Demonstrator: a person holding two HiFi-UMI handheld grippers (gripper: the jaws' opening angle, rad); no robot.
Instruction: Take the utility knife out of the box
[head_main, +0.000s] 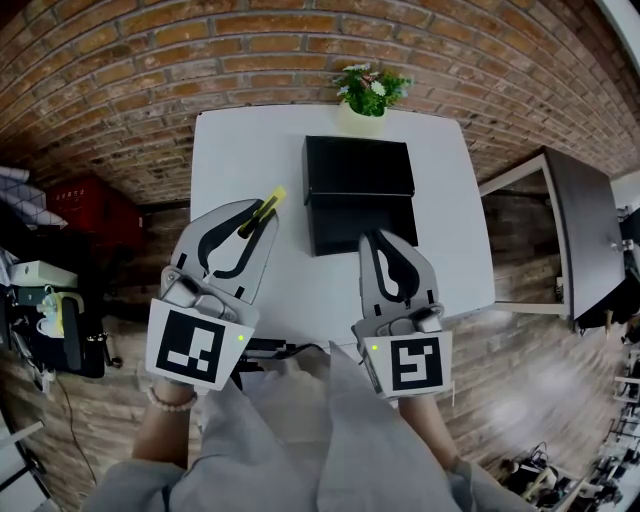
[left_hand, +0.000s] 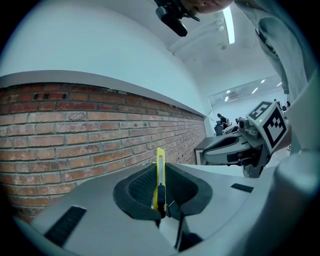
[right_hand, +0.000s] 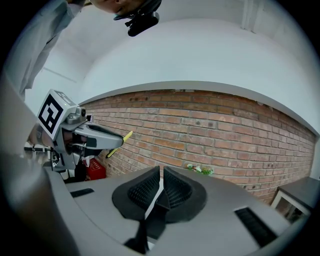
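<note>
Brick walls ring the white table (head_main: 240, 170), above which the left claw (head_main: 256, 218) pinches the knife (head_main: 272, 199), clear of the box (head_main: 358, 190), the right claw (head_main: 381, 240) pressed together, empty; removal looks done, leaving only a gentle set-down.

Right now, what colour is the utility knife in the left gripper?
The utility knife is yellow with a black slider, clearest in the left gripper view.

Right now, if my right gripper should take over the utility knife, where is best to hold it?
Probably the yellow end of the utility knife, which pokes out beyond the left gripper. Approach from the right: only that part is free.
</note>
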